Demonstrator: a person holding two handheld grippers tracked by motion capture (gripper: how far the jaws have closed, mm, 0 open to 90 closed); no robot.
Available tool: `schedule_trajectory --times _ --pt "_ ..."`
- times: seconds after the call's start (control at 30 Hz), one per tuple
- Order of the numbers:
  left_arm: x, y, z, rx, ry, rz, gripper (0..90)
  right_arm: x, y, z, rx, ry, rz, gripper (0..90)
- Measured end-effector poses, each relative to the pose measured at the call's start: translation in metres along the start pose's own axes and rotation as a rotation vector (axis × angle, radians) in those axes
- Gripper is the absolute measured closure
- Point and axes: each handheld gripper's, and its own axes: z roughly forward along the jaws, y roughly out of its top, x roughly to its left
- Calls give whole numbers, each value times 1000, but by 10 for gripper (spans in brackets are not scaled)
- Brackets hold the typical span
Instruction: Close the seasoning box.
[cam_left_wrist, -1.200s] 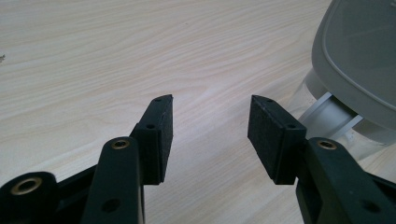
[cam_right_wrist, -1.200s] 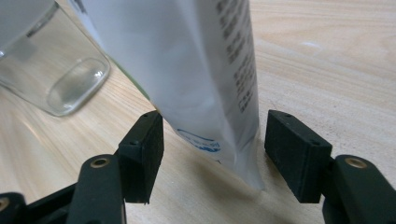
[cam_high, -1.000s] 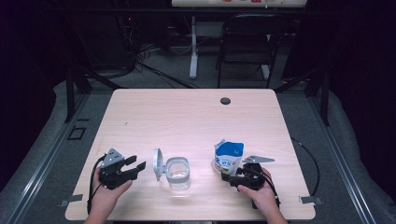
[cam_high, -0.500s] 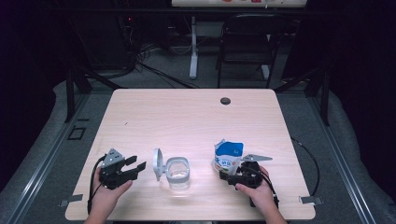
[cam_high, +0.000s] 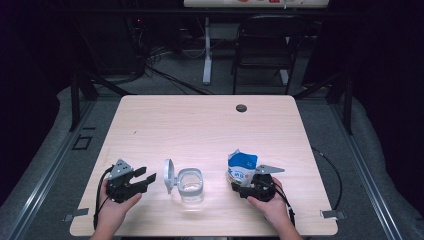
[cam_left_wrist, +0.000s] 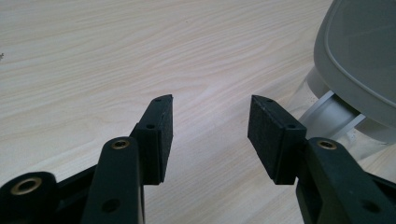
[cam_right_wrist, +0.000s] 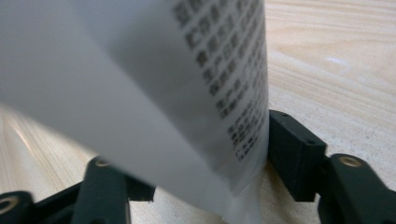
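A blue and white printed bag (cam_high: 242, 167) stands on the table at the front right. My right gripper (cam_high: 238, 186) reaches in from the right with the bag (cam_right_wrist: 140, 70) between its jaws, which have just been closing. One pad (cam_right_wrist: 292, 149) is at the bag's edge and the other is hidden behind it. A clear container (cam_high: 190, 186) sits front centre, its grey lid (cam_high: 169, 176) tipped up on the left side. My left gripper (cam_high: 146, 174) rests left of it, open and empty, with the lid (cam_left_wrist: 359, 51) just right of its jaws (cam_left_wrist: 210, 126).
The wooden table (cam_high: 200, 125) has a dark round grommet (cam_high: 241, 108) near its far edge. Cables trail from both grippers to the front edge. A chair (cam_high: 262, 50) and a desk leg stand on the floor beyond the table.
The right hand has edged slightly left, closer around the bag. The left hand, the container and the lid have stayed put.
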Motion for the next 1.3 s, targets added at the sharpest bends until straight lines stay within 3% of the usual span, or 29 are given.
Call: schedule_trajectory --times 0.13,0.3,0.83,0.87,0.9,0.93,1.07,1.3 --pt "0 0 0 1 -1 0 510 3 0 0 11 -32 -53 456" --pt "-1 0 0 1 0 -2 509 5 0 0 -10 -20 -45 472" --pt "-1 0 0 -1 0 1 510 11 6 -2 -1 -13 -27 481" --pt "0 0 0 -1 0 1 510 11 7 -3 12 -32 -37 481" --pt "0 0 0 -1 1 1 510 13 7 -2 -13 -10 -26 481" --pt "0 0 0 -4 -1 -1 510 13 9 -3 6 -30 -43 481" --pt "0 0 0 -3 -1 1 510 19 15 -5 -22 -18 -45 481" --pt "0 0 0 -6 -3 0 510 26 29 -10 -30 -39 -69 480"
